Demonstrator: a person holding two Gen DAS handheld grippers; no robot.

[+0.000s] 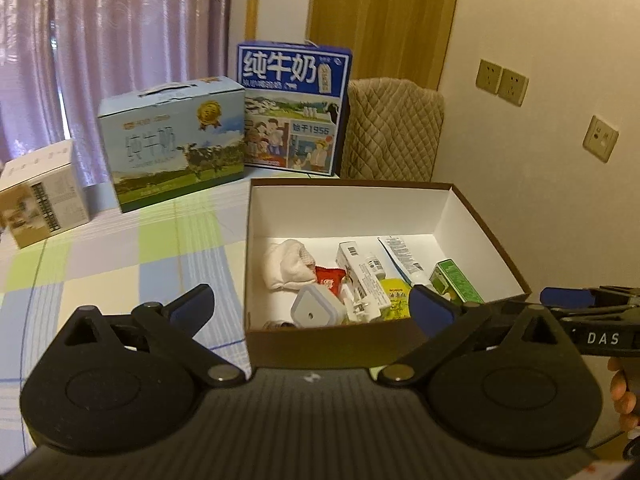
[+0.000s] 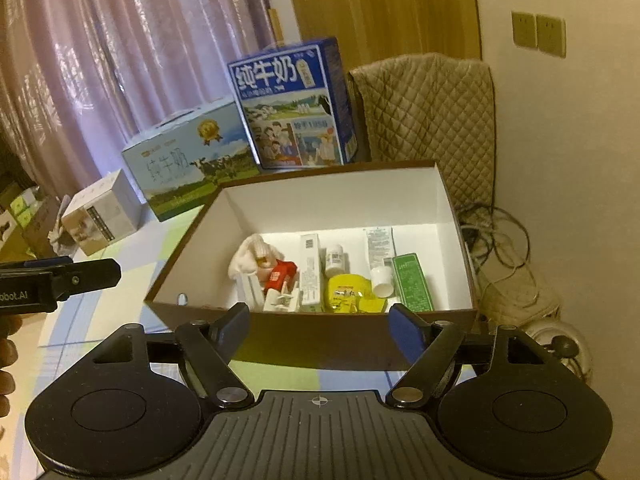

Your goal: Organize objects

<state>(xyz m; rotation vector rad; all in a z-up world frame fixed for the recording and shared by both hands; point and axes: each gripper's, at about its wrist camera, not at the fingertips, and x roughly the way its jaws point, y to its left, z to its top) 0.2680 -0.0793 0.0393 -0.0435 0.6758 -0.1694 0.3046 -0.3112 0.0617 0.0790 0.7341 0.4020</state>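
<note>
An open brown box with a white inside (image 1: 348, 208) stands on the checked cloth, straight ahead of both grippers. In it lie a white cloth bundle (image 1: 288, 266), a red packet (image 1: 330, 278), a white square plug (image 1: 318, 310), a long white carton (image 1: 362, 276), a small bottle (image 1: 374, 264), a tube (image 1: 402, 258), a yellow packet (image 1: 394, 300) and a green carton (image 1: 456, 282). My left gripper (image 1: 312, 306) is open and empty before the box's near wall. My right gripper (image 2: 320, 326) is likewise open and empty at the near wall of the box (image 2: 312, 344).
Behind the box stand a dark blue milk carton (image 1: 292, 108), a light blue milk carton (image 1: 172, 140) and a white carton (image 1: 40, 196). A quilted cover (image 2: 428, 120) is draped at the back right. Cables (image 2: 496, 232) and a fan (image 2: 560, 344) lie beside the wall.
</note>
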